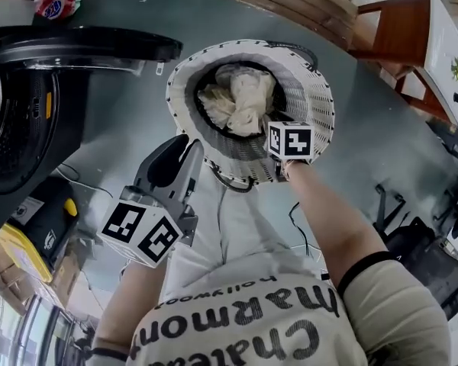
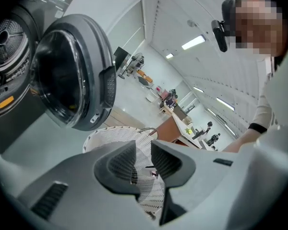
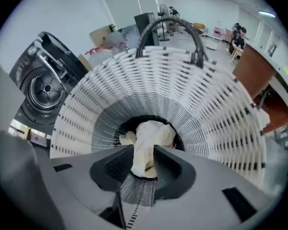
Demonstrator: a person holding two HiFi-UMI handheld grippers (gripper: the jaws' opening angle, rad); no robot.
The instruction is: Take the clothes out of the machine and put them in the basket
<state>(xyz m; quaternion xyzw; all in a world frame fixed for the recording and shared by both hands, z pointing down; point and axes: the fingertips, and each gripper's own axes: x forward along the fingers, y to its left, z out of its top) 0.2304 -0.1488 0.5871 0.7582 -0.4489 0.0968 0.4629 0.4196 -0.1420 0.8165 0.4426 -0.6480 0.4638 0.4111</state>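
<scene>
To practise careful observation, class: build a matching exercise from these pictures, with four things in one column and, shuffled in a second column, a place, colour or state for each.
Things:
1 washing machine door
2 cream cloth
3 left gripper
4 basket

Place, colour or state:
A white and slatted
B jaws apart, nothing between them
C swung open
D lying inside the basket

Pairs: 1-C; 2-D; 3-B; 4-A
</scene>
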